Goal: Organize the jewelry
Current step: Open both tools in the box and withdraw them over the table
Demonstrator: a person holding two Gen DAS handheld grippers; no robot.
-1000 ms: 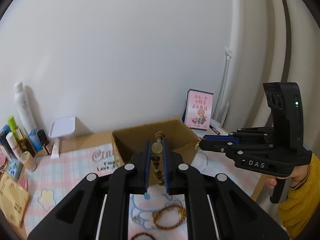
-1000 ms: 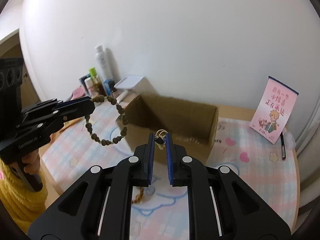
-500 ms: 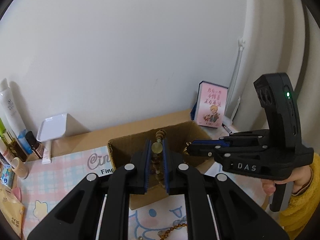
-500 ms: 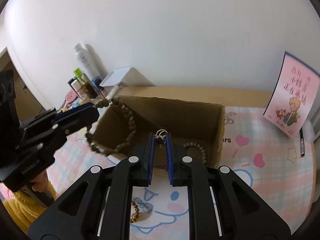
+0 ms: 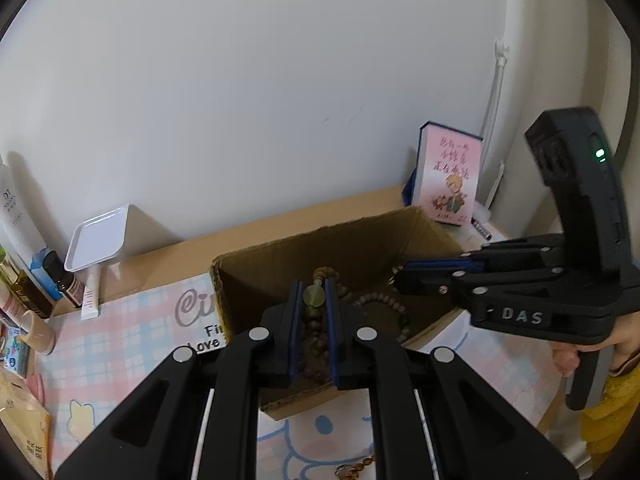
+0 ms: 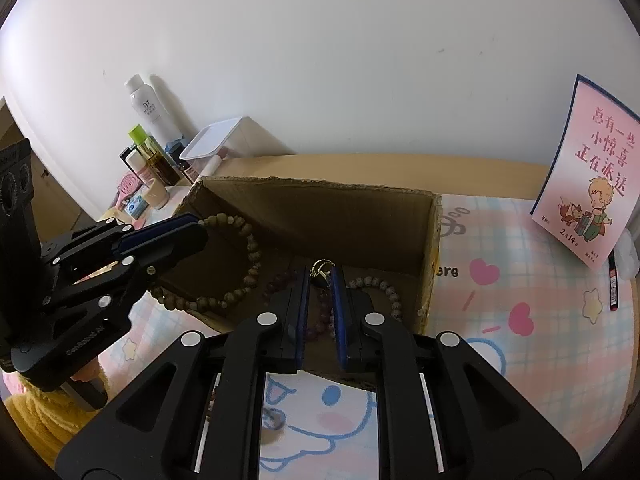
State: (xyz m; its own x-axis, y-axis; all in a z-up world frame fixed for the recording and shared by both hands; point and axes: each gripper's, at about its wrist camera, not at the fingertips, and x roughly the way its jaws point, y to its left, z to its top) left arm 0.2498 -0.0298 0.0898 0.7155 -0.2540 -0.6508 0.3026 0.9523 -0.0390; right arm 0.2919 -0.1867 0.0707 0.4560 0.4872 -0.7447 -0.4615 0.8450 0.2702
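My left tool (image 5: 313, 300) is clamped on the wooden bead bracelet (image 6: 248, 256) over the cardboard box (image 6: 320, 204); my right tool (image 6: 321, 280), at its 3 o'clock, pinches a gold trinket (image 6: 322, 269)

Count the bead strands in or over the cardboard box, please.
3: a brown strand hanging from the left tool, a purple strand lying inside the box, and a pale strand by its right wall. More may be hidden.
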